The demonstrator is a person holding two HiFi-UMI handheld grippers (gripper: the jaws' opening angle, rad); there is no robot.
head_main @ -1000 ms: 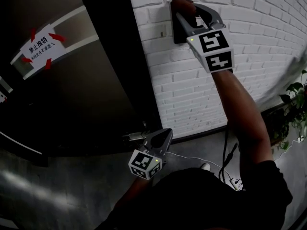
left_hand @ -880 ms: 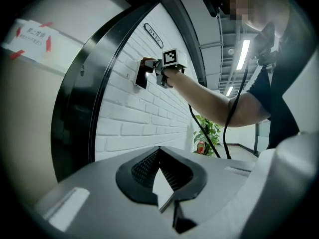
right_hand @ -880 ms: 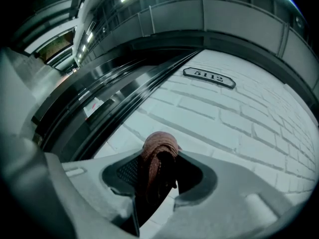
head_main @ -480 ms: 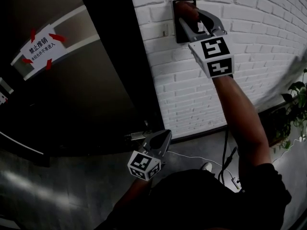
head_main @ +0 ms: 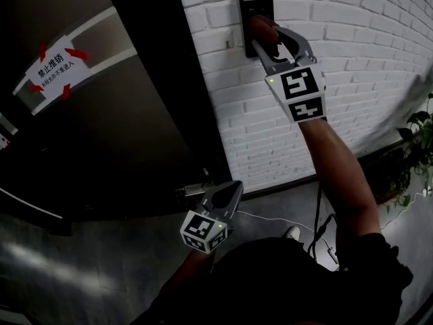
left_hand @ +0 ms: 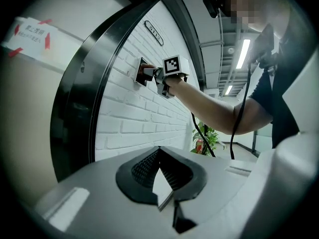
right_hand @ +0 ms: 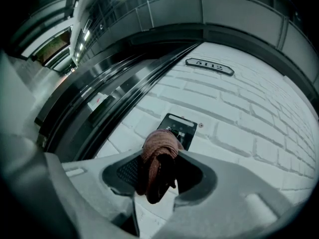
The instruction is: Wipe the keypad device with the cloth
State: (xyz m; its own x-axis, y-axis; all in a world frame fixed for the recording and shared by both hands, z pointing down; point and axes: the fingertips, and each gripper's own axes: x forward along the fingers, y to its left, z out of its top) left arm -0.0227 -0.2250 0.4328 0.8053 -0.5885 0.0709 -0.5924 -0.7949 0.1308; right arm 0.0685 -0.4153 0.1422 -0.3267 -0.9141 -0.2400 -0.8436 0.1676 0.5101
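Moved: my right gripper [head_main: 268, 36] has slid down the keypad device [head_main: 256, 5]; the top part, covered a second ago, now shows.

Item, right hand: jaws clamped on the cloth [right_hand: 158, 151], a reddish-brown wad. It sits against the lower half of the device, which is mounted on the white brick wall [head_main: 352, 66].

Item, left hand: my left gripper [head_main: 232, 189] hangs low beside the dark door [head_main: 122, 127], well apart from the work. Its jaws are closed together with nothing between them.

Progress, by my judgement: wiping is under way. The upper face has probably been passed over; the lower face and edges remain.

Not made out:
- the keys under the cloth
- the device's lower edge, behind my jaws
- any smears or dust, since the face is too dark to read
- whether the wad lies flat or only touches at one fold
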